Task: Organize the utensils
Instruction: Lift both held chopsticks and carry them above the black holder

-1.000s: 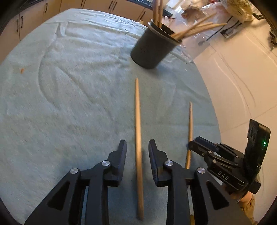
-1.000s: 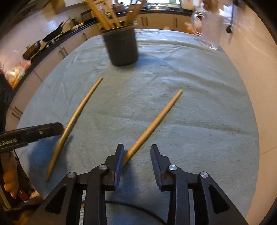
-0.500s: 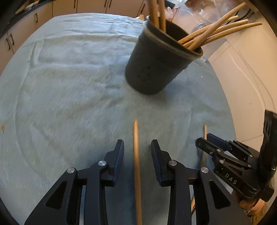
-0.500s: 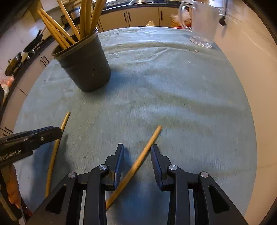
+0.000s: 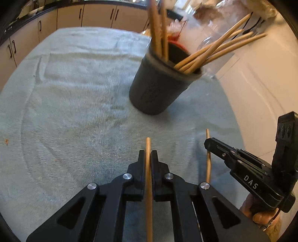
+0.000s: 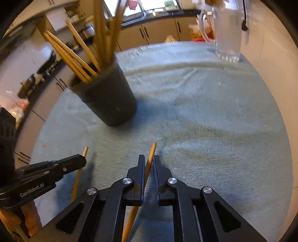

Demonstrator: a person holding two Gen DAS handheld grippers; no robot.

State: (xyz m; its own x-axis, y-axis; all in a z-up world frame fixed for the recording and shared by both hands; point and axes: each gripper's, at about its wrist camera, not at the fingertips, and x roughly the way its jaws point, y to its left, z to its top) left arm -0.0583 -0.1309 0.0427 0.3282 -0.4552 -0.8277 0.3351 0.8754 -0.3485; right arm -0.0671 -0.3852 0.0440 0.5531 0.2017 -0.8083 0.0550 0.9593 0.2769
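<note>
A dark round holder [image 5: 156, 89] stands on the grey-green cloth [image 5: 74, 111], with several wooden chopsticks leaning out of it. It also shows in the right wrist view [image 6: 109, 100]. My left gripper [image 5: 148, 153] is shut on a wooden chopstick [image 5: 148, 145] that runs back between its jaws. My right gripper [image 6: 149, 158] is shut on a second chopstick [image 6: 151, 150], held at a slant. Each gripper shows in the other's view, the right gripper [image 5: 210, 143] beside its chopstick [image 5: 208, 158], the left gripper [image 6: 80, 158] with its chopstick [image 6: 79, 173].
A clear glass pitcher [image 6: 225, 31] stands at the far right of the cloth. Wooden kitchen cabinets [image 5: 96, 16] line the back. A white surface [image 5: 260, 83] borders the cloth on the right. A small orange speck [image 5: 6, 141] lies on the cloth at far left.
Both grippers moved forward toward the holder and closed, each on its chopstick. The holder now looks nearer and larger in both views.
</note>
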